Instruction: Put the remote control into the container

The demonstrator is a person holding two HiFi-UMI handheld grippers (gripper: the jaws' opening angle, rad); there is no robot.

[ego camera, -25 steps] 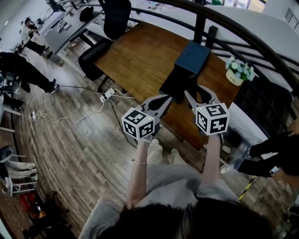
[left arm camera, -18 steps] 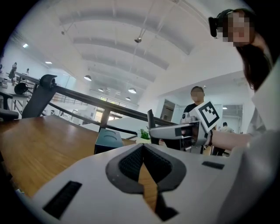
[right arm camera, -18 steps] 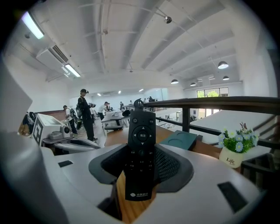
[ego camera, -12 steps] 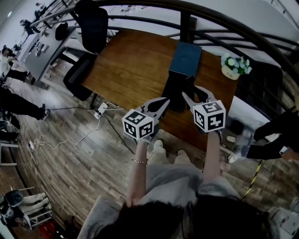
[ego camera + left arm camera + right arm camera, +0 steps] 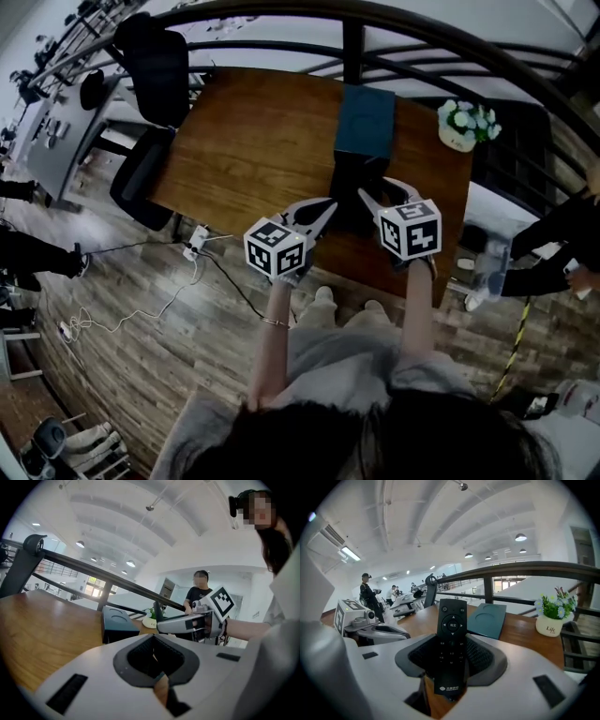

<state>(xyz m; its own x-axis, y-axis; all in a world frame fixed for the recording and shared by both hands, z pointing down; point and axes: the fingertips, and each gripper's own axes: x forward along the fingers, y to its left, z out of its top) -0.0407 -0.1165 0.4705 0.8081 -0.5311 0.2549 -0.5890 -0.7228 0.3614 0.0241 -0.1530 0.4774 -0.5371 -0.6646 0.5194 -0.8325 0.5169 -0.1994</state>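
Right gripper (image 5: 451, 654) pinches slim black remote control (image 5: 452, 623) by lower half. Left gripper (image 5: 153, 654) pressed together, empty, near its left. Dark teal rectangular container (image 5: 365, 120) sits farther on brown wooden table (image 5: 253, 141), apart from remote.

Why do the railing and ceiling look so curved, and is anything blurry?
Head view: wide lens bows the railing into an arc. Right gripper view: remote control sharp, dark corners from the lens. Left gripper view: a mosaic patch, added afterwards, covers a face.
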